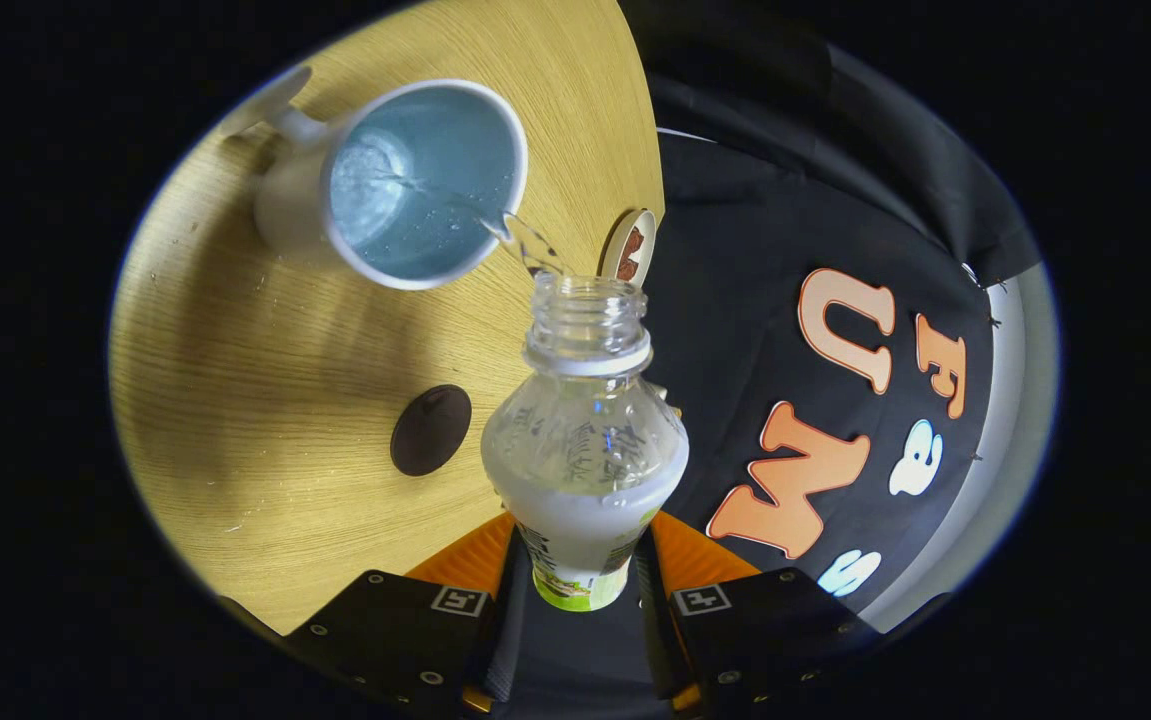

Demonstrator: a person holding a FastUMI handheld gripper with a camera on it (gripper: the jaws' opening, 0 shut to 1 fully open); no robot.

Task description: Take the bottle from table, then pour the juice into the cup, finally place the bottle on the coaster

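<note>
Between the tool's (580,575) fingers, pinched on both sides, sits a clear uncapped bottle (585,440), tilted, its stream running into the white mug (405,180) beyond. Beside it on the wooden tabletop (255,400) lies a dark round coaster (430,430).

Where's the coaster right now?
In the gripper view the dark round coaster lies flat on the wooden table, just left of the tilted bottle the gripper holds, nearer the fingers than the cup.
</note>
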